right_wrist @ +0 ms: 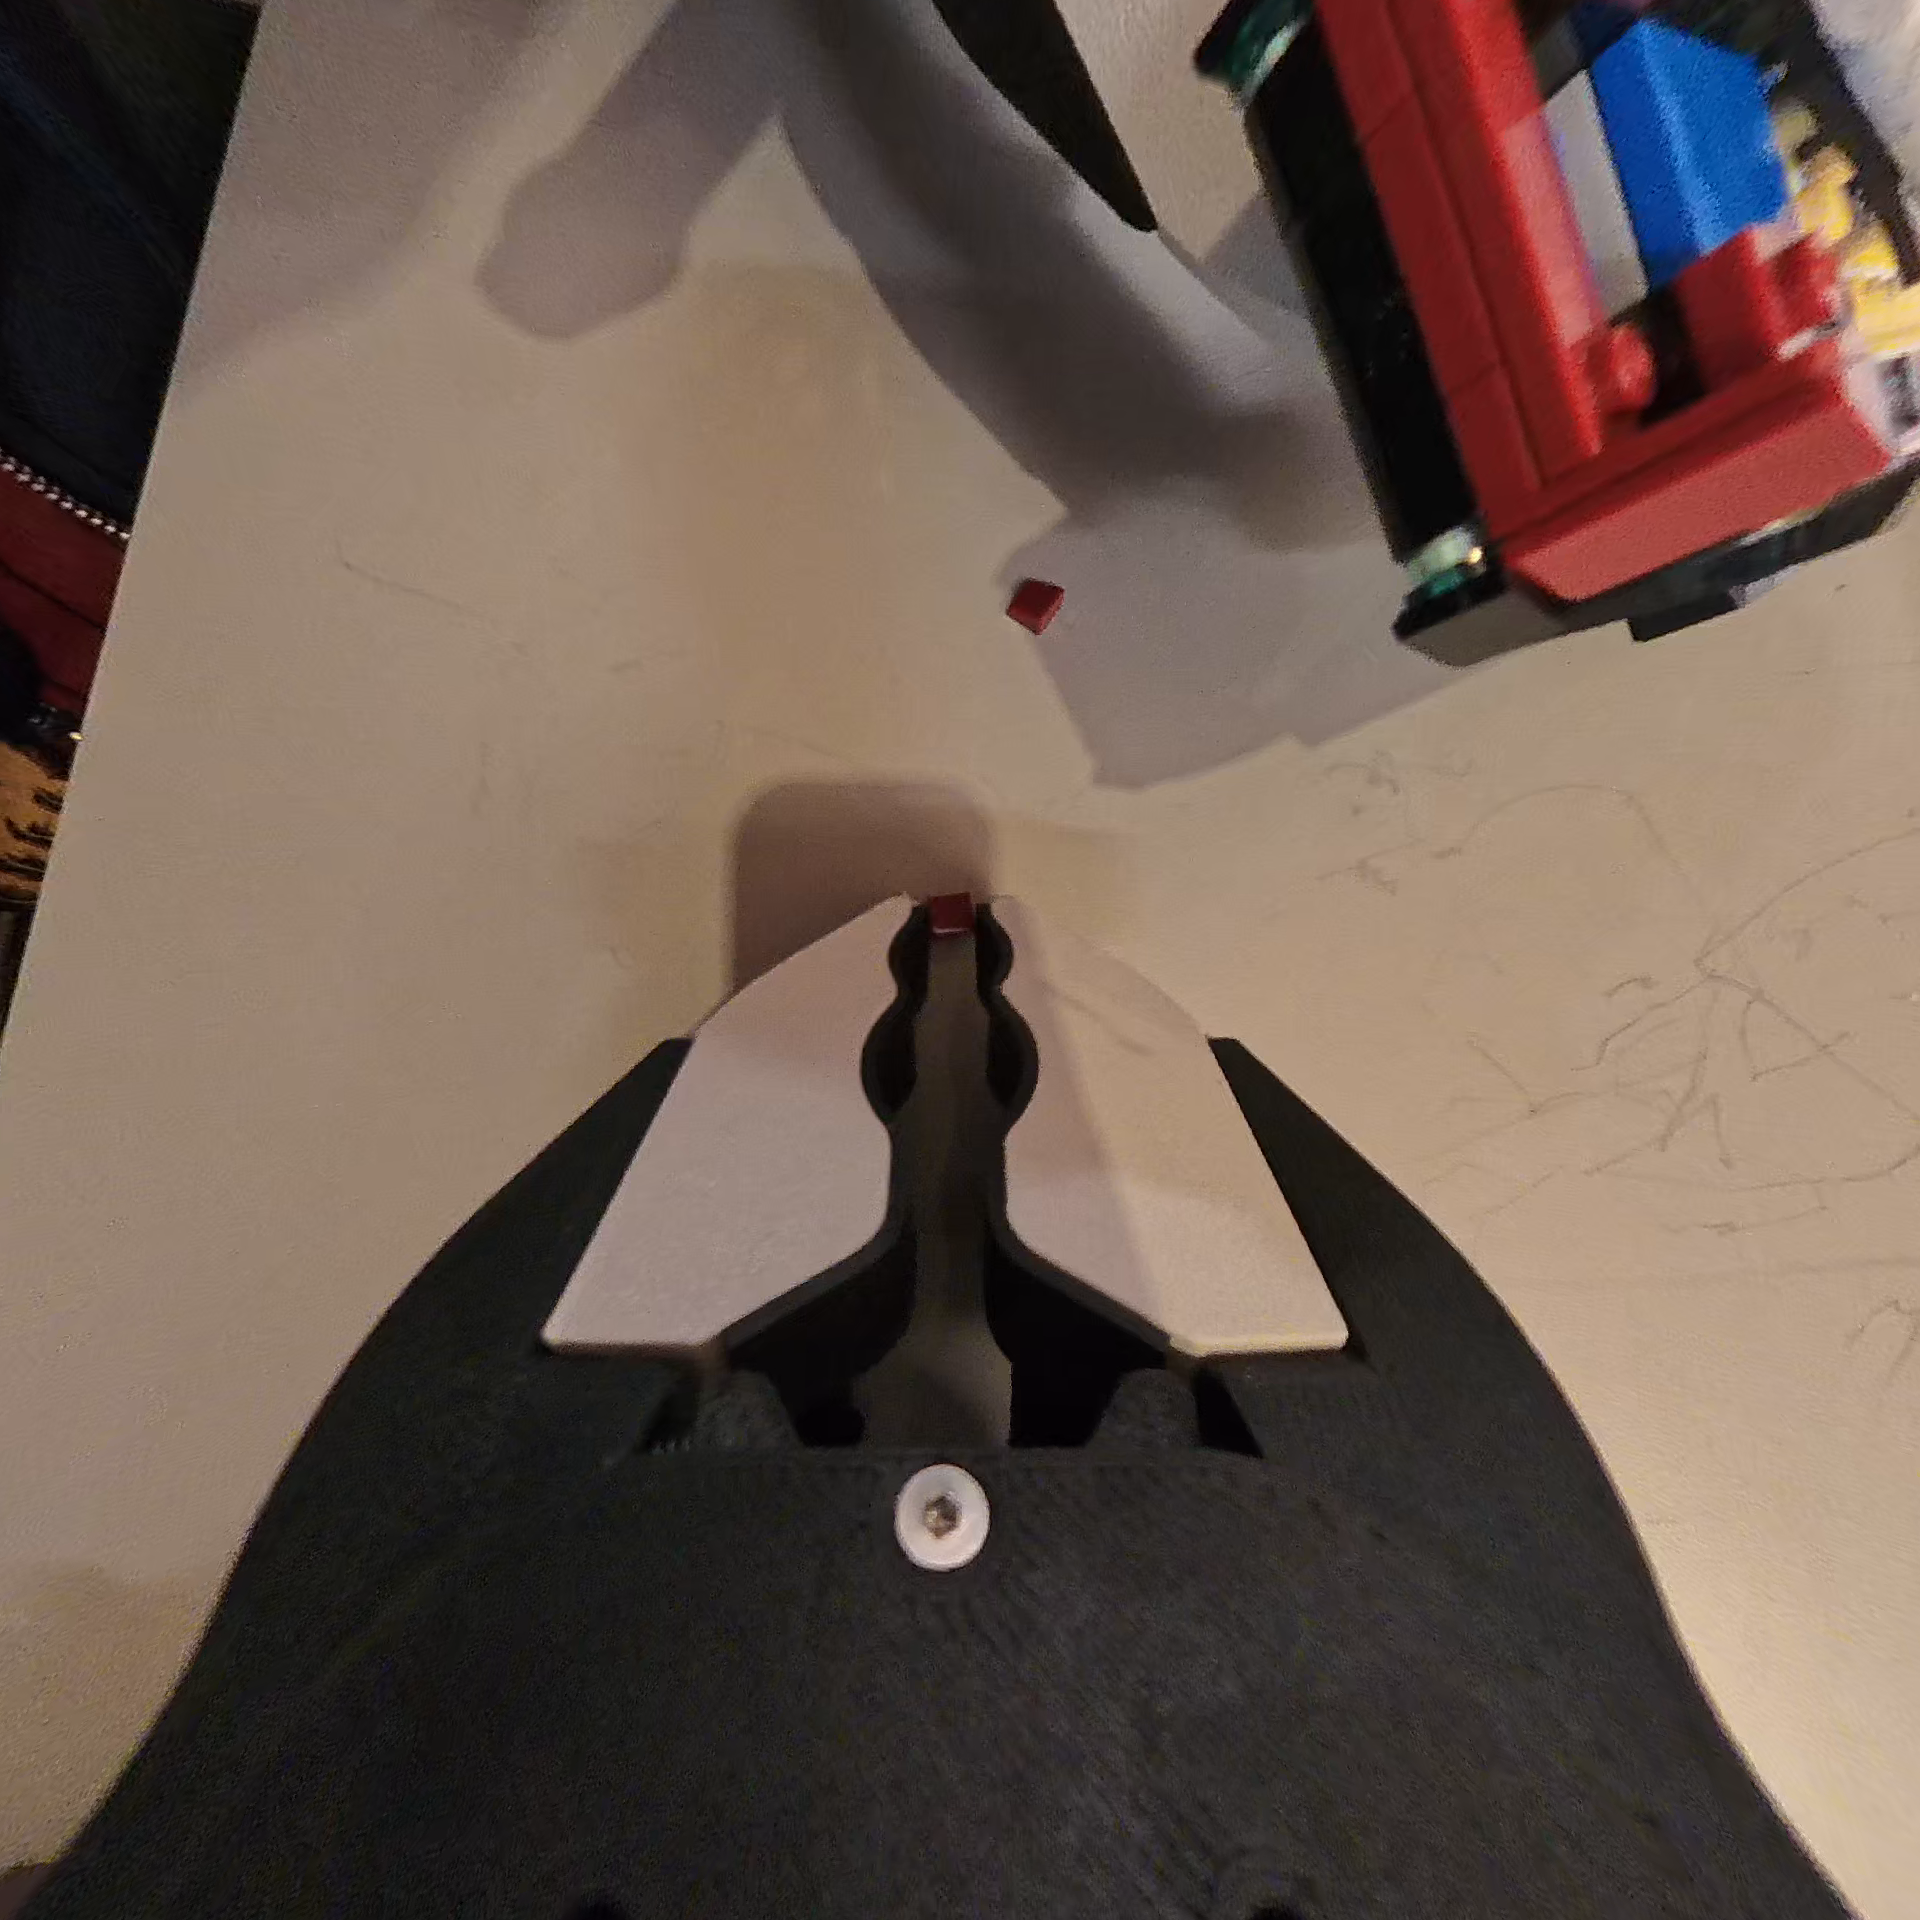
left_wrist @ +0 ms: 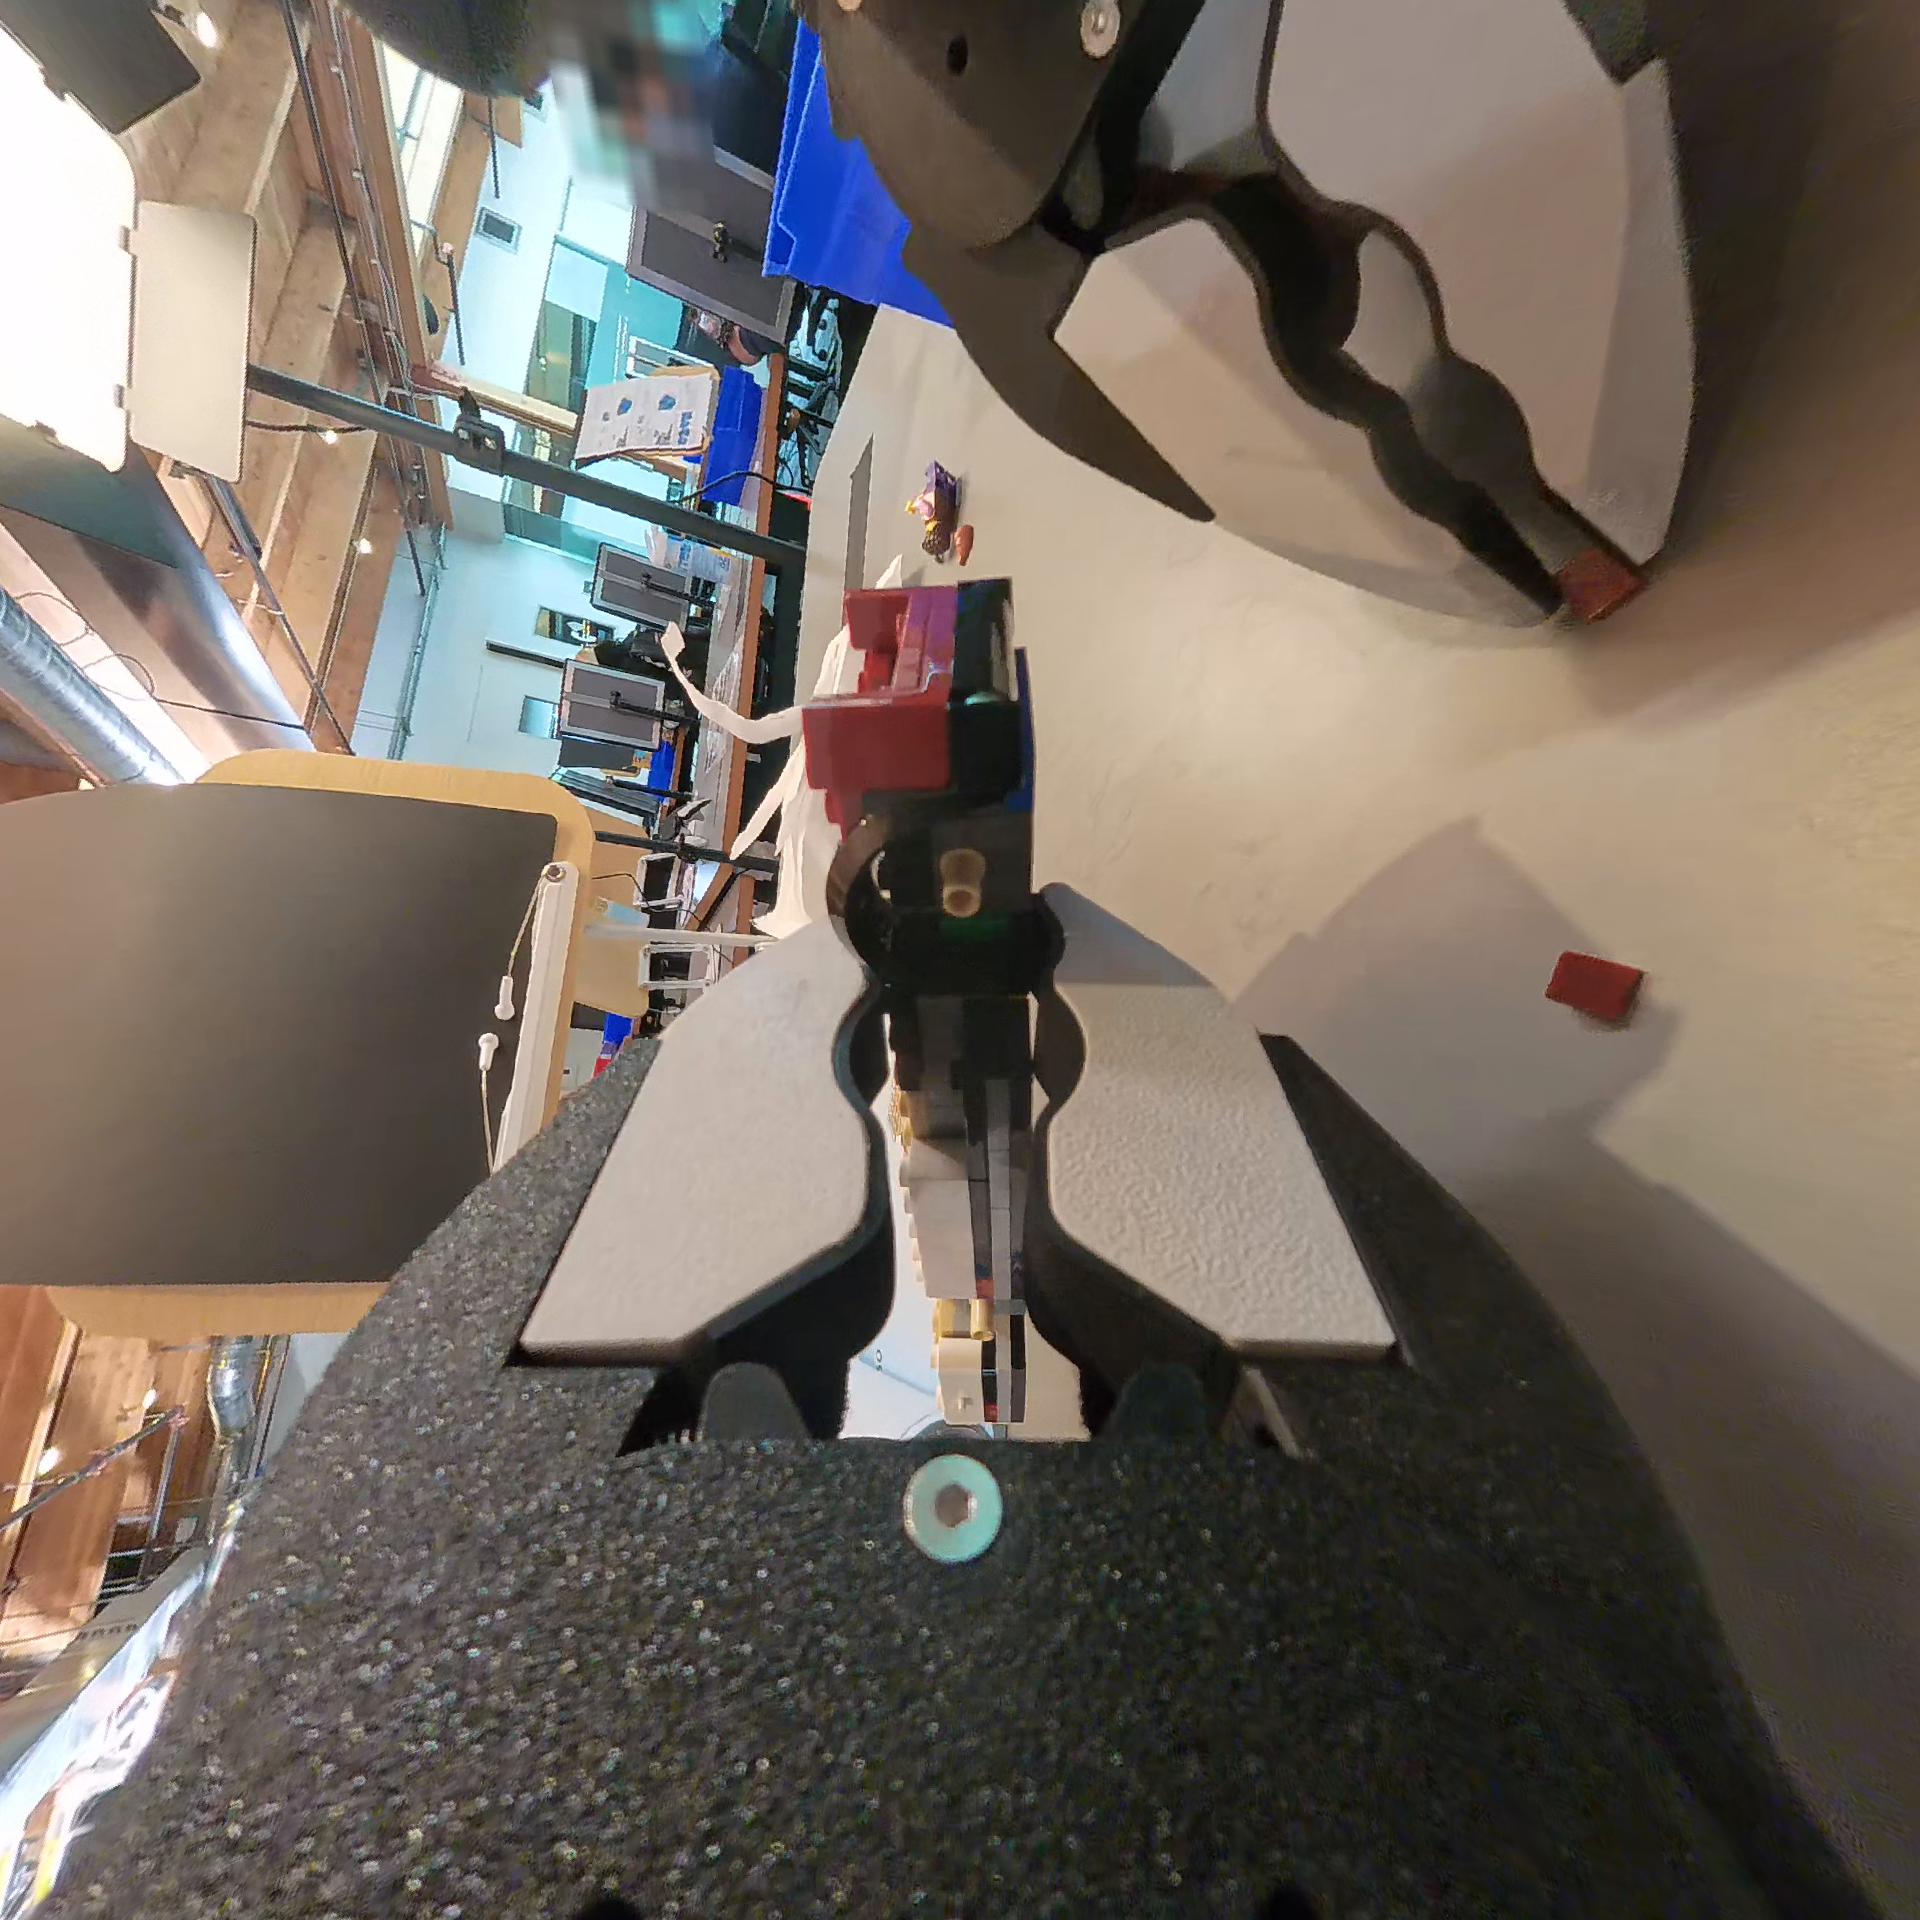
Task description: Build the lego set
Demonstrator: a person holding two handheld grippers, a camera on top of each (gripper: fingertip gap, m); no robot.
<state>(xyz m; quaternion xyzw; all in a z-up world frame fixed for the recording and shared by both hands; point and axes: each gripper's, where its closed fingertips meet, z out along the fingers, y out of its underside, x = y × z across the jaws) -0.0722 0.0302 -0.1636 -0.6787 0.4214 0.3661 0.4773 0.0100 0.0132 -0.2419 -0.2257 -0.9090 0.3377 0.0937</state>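
While the left gripper (left_wrist: 956, 935) is clamped on a toy brick model (left_wrist: 951, 790), the model runs back between its jaws toward the gripper body, with grey, white and tan bricks in that near stretch. At the fingertips the model is black, with a small tan peg showing; both fingers (left_wrist: 790, 1039) press its sides. Just past the tips its red and purple bricks stick out. To the right of these jaws, apart from them, a small red tile (left_wrist: 1593, 989) lies flat on the pale table (left_wrist: 1299, 727). Farther ahead and to the right hangs the right gripper (left_wrist: 1590, 592), seen from the side, with a small red piece at its tips. Beyond the model lie white paper strips (left_wrist: 748, 722) and, farther still, a few small purple and brown bits (left_wrist: 940, 509).

From the right wrist view, the right gripper (right_wrist: 951, 914) has its jaws narrowed onto a tiny red brick (right_wrist: 951, 912) pinched at the very tips, close above the table (right_wrist: 416, 831). Ahead of the jaws and slightly right, the loose red tile (right_wrist: 1036, 605) lies on the table. Farther off, up to the right, the brick model (right_wrist: 1558, 312) shows red, blue and black parts.
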